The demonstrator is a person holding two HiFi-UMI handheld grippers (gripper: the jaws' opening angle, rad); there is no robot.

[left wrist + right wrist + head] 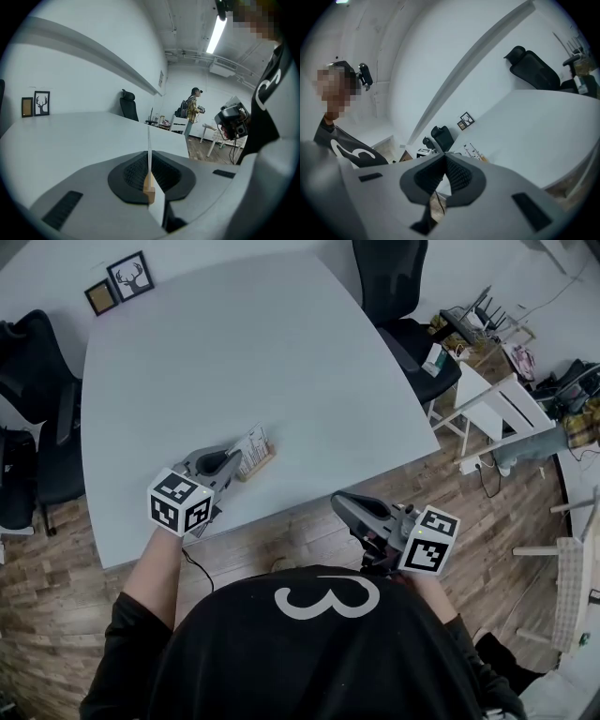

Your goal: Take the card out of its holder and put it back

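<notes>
L gripper jaws closed on card. Card is edge-on, just a thin white line, face unreadable. Wood holder at its foot, slot hidden btwn pads, on table nr front edge. R gripper jaws together, empty, off table.

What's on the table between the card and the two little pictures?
Nothing. In the head view, only bare table lies between the card and the pictures.
</notes>
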